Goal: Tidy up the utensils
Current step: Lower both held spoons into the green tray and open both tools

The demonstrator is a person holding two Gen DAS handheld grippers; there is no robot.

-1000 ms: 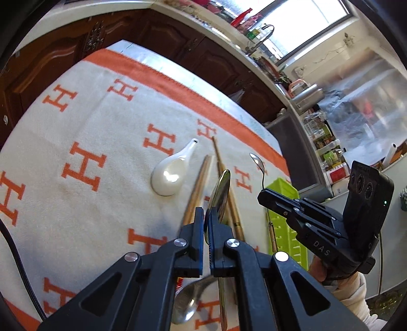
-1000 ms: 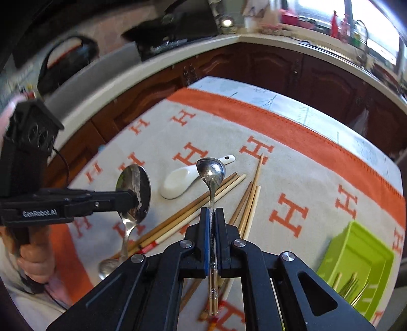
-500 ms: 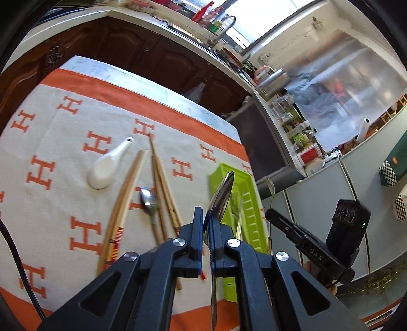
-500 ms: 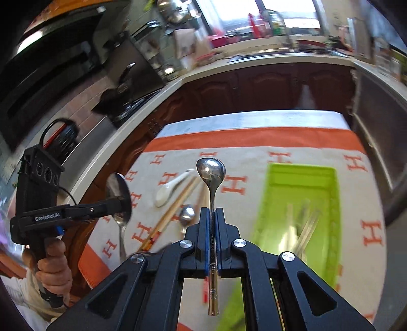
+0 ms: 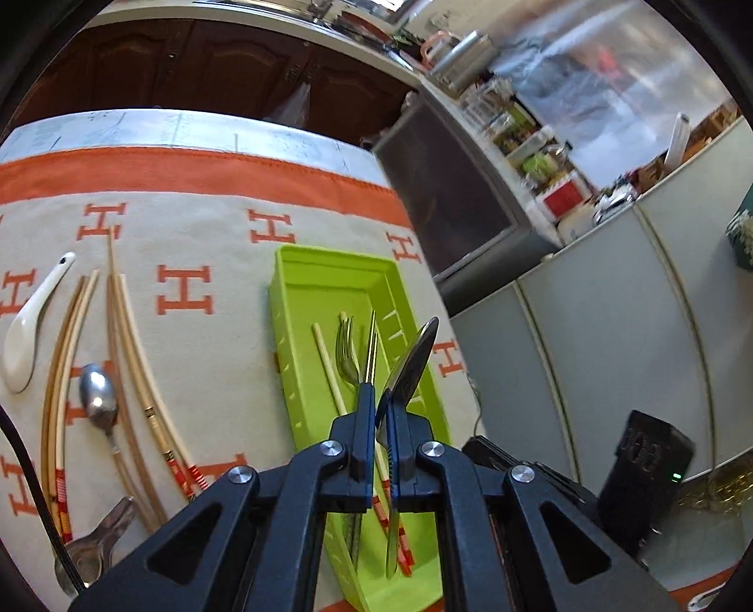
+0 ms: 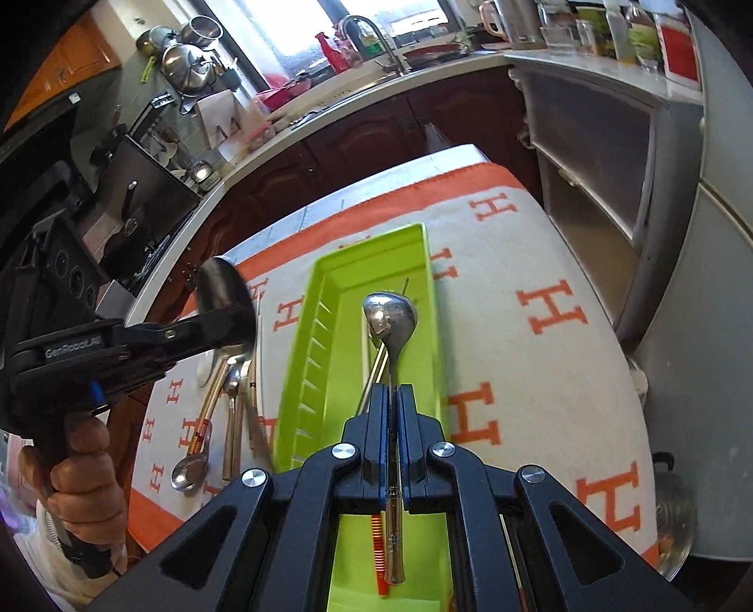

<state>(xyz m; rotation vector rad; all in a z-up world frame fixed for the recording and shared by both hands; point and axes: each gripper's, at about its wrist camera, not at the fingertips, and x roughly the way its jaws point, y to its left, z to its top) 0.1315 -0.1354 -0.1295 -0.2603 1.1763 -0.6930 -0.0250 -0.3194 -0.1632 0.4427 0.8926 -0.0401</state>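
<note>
Below both grippers sits the green tray [image 6: 329, 329]: left gripper [image 5: 382, 414] & right gripper [image 6: 389, 400] each clamped on a spoon [image 6: 389, 315] — lower handle-first, lengthwise, then release.

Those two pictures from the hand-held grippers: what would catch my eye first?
Probably the bright green tray on the orange-and-cream H-patterned cloth, with a fork and chopsticks lying in it. Each gripper is clamped on a metal spoon above the tray: the right gripper holds its spoon bowl-forward, and the left gripper holds a larger spoon edge-on.

Dark wood cabinets [image 6: 357, 136], bright window [image 6: 301, 28] above sink, daylight
</note>
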